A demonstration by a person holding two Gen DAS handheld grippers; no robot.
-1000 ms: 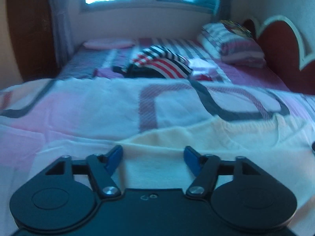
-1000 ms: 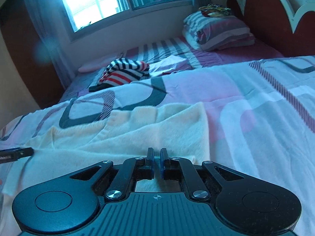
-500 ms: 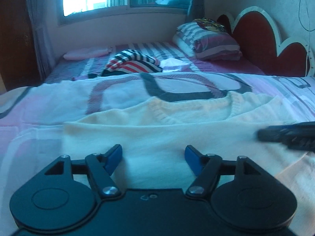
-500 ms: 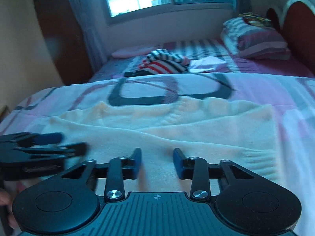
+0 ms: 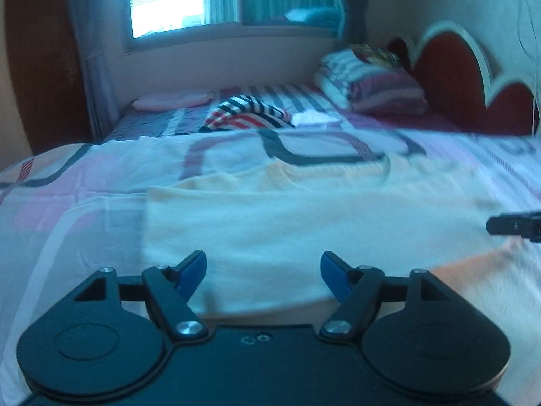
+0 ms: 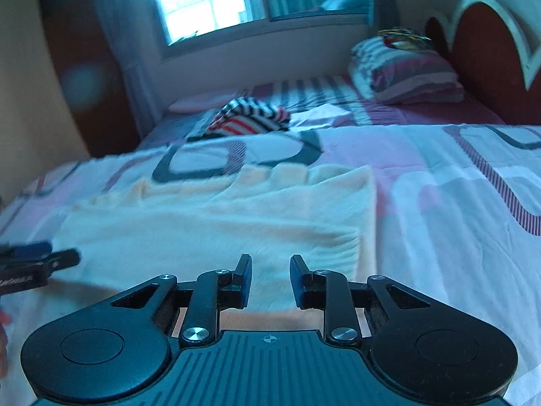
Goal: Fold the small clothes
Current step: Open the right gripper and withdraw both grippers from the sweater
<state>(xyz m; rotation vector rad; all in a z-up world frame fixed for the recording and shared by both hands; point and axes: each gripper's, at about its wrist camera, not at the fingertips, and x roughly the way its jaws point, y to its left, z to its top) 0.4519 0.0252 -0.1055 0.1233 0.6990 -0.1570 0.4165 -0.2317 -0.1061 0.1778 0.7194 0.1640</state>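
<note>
A cream knit sweater lies spread flat on the patterned bedspread, neckline toward the far side. My left gripper hovers open over its near hem, with nothing between the blue pads. My right gripper is over the sweater near its right hem corner. Its jaws are closing, but a clear gap remains and they pinch no cloth. Each gripper shows in the other's view: the right fingertip at the right edge, the left fingertip at the left edge.
A striped red, white and dark garment and a white folded cloth lie farther up the bed. Stacked striped pillows sit against the red headboard. A pink cushion lies below the window. Bare bedspread extends right of the sweater.
My right gripper has gone from shut to open and then narrowed slightly, shifting right along the sweater's hem. My left gripper has slid sideways over the sweater, and the two grippers have drawn apart.
</note>
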